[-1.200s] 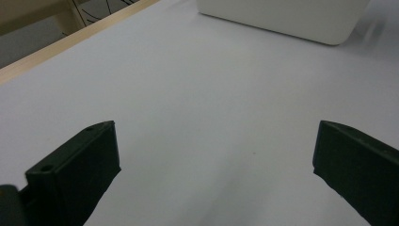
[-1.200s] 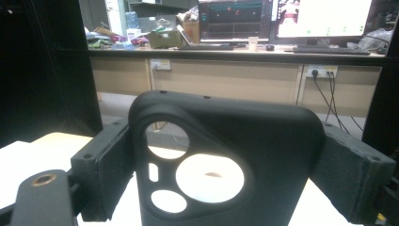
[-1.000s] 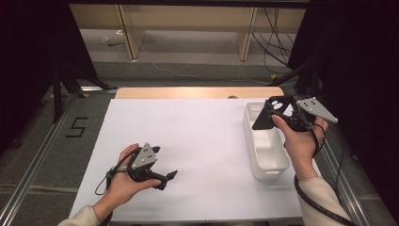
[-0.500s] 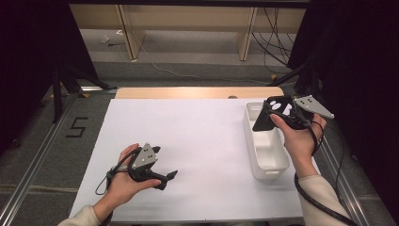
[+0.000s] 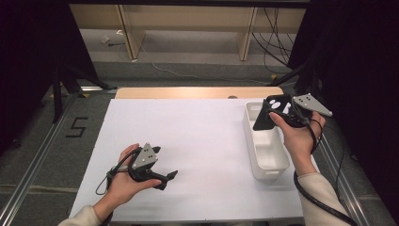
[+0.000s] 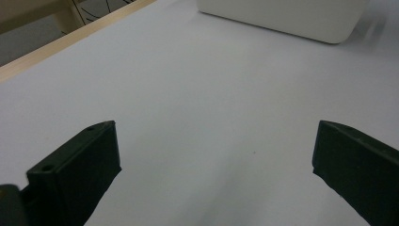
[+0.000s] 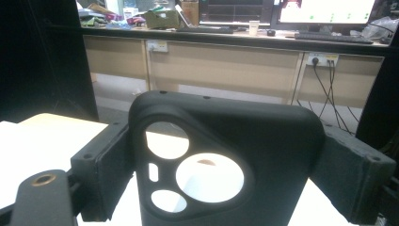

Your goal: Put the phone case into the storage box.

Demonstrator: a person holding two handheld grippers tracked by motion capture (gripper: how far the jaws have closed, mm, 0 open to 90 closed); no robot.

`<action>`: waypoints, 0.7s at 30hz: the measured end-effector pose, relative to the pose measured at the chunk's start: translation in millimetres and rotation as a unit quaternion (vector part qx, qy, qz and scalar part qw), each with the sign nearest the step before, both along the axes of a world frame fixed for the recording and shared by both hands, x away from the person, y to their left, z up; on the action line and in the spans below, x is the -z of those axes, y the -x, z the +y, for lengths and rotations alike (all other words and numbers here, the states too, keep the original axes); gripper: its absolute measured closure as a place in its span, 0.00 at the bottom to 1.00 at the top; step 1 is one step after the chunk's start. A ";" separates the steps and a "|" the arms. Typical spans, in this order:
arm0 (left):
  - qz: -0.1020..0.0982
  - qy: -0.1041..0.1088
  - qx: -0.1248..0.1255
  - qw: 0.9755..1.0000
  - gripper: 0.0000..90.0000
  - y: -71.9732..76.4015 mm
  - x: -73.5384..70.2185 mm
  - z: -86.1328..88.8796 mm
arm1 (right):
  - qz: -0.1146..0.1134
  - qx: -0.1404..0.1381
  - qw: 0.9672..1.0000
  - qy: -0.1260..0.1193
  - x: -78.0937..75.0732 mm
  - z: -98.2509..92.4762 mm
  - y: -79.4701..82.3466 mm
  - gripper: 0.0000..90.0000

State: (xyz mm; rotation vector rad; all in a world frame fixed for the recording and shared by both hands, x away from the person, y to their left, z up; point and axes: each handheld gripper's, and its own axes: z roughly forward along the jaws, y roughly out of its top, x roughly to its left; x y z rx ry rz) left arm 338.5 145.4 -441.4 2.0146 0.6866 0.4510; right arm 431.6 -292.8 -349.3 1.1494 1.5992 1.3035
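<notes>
white sheet (image 5: 202,141) over the table, a strip of pale wood (image 5: 197,92) bare along the far edge. grey floor around it, metal rails (image 5: 33,160) down both sides, a "5" (image 5: 76,127) taped on the floor off the left edge. beyond the far edge, wooden legs (image 5: 128,28) and loose cables (image 5: 273,28); dark drapes (image 5: 357,70) left and right. in the right gripper view, a long bench (image 7: 226,33) across the room with monitors (image 7: 324,9), a keyboard, a paper cup and clutter, sockets (image 7: 322,59) with cables plugged in on the pale panel below. no brand or label legible; the "5" the only readable mark.

white bin (image 5: 265,141) near the right edge, long side running front to back, nothing visible inside.

right gripper (image 5: 275,110) raised above the bin's far end, jaws clamped on a black phone case (image 7: 221,155) from both sides; case upright between the pads, its camera cut-outs showing light through. in the high view, case (image 5: 269,112) clear of the bin, in the air.

left gripper (image 5: 160,176) low over the sheet near the front-left corner, in the left hand (image 5: 124,181), pointing right toward the bin. jaws spread wide, nothing between them, bare sheet ahead and the bin's wall (image 6: 282,16) at the far end of that view.
</notes>
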 end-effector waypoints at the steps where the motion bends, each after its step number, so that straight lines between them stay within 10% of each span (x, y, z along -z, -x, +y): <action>1: 0.000 0.000 0.000 1.000 0.01 0.0 0.1 0.0 | 0.000 0.000 1.000 0.000 0.1 0.0 -0.6 0.17; 21: 0.001 0.000 0.000 1.000 0.01 -0.7 0.4 0.5 | 0.001 0.005 1.000 0.005 0.9 2.2 -12.0 0.17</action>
